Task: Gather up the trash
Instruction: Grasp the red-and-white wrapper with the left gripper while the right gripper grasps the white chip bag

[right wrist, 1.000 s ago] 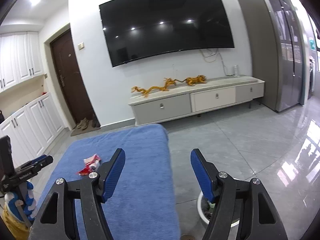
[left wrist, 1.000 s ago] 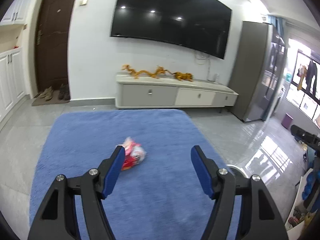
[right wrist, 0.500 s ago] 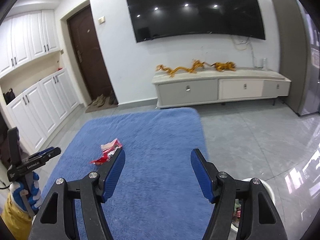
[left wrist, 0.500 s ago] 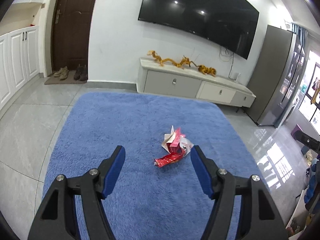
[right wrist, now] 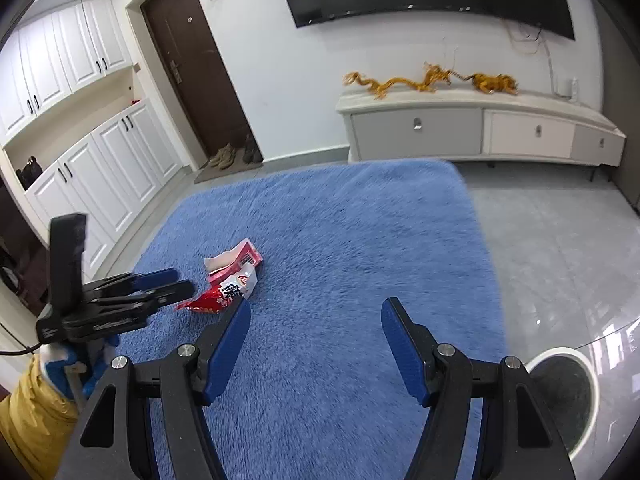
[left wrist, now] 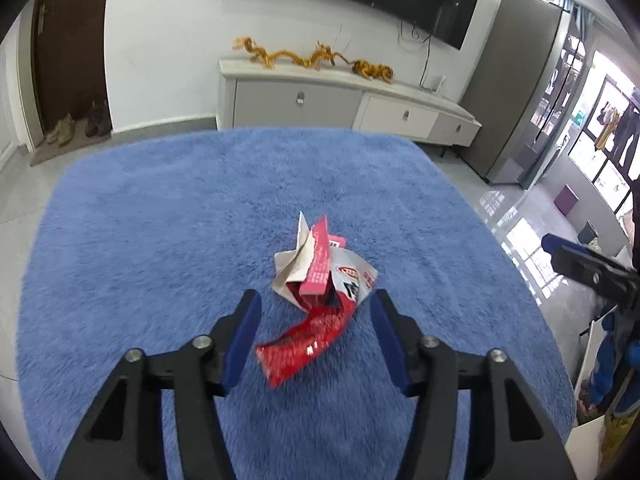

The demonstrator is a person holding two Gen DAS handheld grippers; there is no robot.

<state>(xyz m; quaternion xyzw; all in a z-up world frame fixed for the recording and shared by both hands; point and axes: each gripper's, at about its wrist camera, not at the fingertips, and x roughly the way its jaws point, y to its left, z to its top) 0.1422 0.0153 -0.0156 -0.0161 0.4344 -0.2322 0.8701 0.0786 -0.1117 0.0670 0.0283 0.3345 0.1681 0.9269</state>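
Note:
A crumpled red and white snack wrapper [left wrist: 320, 292] lies on the blue shaggy rug [left wrist: 160, 240]. My left gripper [left wrist: 316, 312] is open and low over the rug, its blue fingers on either side of the wrapper's near end. From the right wrist view the wrapper [right wrist: 228, 280] lies left of centre with the left gripper [right wrist: 176, 282] just beside it. My right gripper [right wrist: 316, 316] is open and empty above the rug. A white round bin [right wrist: 568, 396] stands on the tile floor at the lower right.
A low white TV cabinet [left wrist: 340, 100] with gold dragon figures stands against the far wall under a wall TV. A dark door [right wrist: 192, 72] with shoes beside it and white cupboards [right wrist: 80, 140] are at the left. Grey tile floor [right wrist: 560, 240] borders the rug.
My left gripper has moved forward and down, so the wrapper now sits between its fingers. My right gripper has tilted down toward the rug; the bin has come more into view.

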